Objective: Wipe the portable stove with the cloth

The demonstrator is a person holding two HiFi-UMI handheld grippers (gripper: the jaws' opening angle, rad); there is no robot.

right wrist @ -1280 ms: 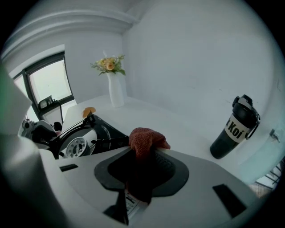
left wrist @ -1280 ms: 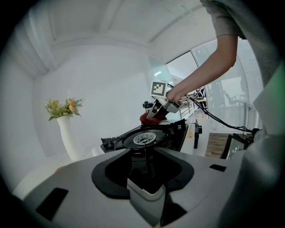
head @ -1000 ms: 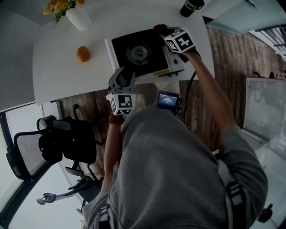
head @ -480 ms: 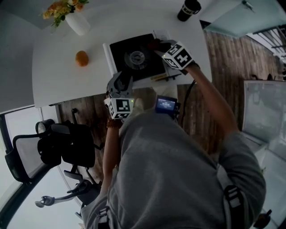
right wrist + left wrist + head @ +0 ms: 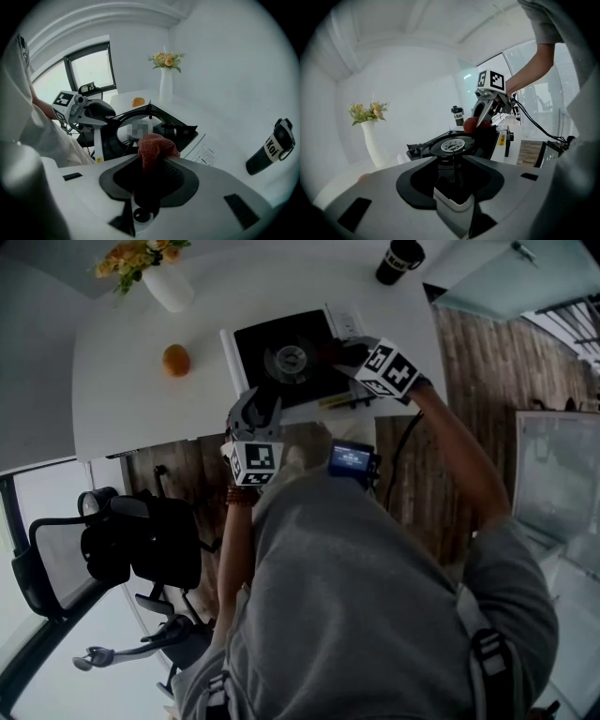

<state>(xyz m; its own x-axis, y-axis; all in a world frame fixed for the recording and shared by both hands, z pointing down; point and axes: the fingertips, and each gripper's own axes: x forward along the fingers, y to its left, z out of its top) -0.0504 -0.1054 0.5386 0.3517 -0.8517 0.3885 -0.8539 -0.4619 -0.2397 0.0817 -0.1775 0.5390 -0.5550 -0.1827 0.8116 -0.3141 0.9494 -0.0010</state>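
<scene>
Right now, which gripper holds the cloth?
The right gripper: its jaws pinch the red cloth over the stove. The left gripper has no cloth; it clamps the stove's near edge.

The portable stove (image 5: 281, 357) has a black top and a white body and sits on a white table (image 5: 131, 409). The cloth (image 5: 157, 145) is rust red. At the stove's nine o'clock lies an orange fruit (image 5: 175, 360). At ten o'clock is a white vase (image 5: 169, 287) of yellow-orange flowers (image 5: 127, 254). Between one and two o'clock is a black cup (image 5: 398, 259) with white lettering. Both marker cubes (image 5: 256, 463) bear black-and-white squares.
</scene>
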